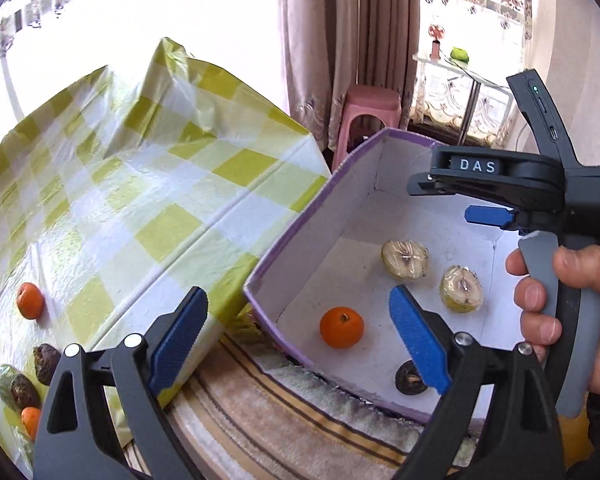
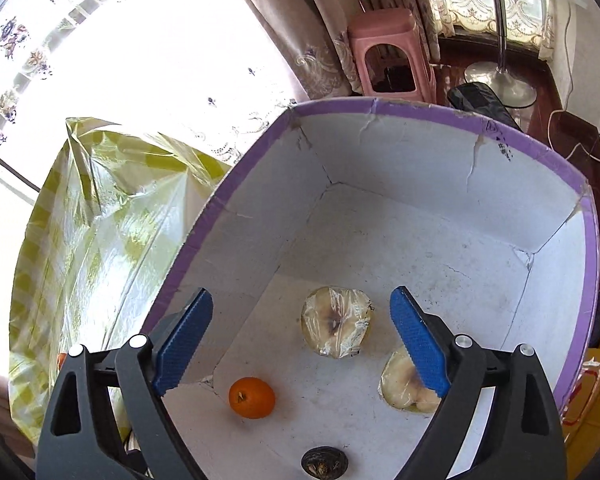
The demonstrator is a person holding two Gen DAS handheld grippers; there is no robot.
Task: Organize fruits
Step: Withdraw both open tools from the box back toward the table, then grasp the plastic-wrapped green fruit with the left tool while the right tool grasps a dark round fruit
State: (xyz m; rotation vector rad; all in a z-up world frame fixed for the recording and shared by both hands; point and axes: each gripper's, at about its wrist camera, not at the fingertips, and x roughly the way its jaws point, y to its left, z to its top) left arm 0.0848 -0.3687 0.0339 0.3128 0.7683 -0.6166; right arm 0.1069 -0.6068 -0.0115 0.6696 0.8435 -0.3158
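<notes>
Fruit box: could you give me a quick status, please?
Both tools open, empty: left tool, right tool. Box holds orange, two wrapped halves. Path clear.

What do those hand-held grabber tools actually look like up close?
Each is a black plastic tool with two angled arms ending in blue ribbed pads, pinned with round silver bolts. In the left wrist view, the right gripper carries white letters "DAS", a small green light on an upright black stalk, and a grey curved handle wrapped by a bare hand. No cables show on the tools.

The white letters "DAS" stand on a dark band on the right gripper (image 1: 446, 196) (seen from the left wrist); small printing on the box (image 2: 500, 142) rim is unreadable.
</notes>
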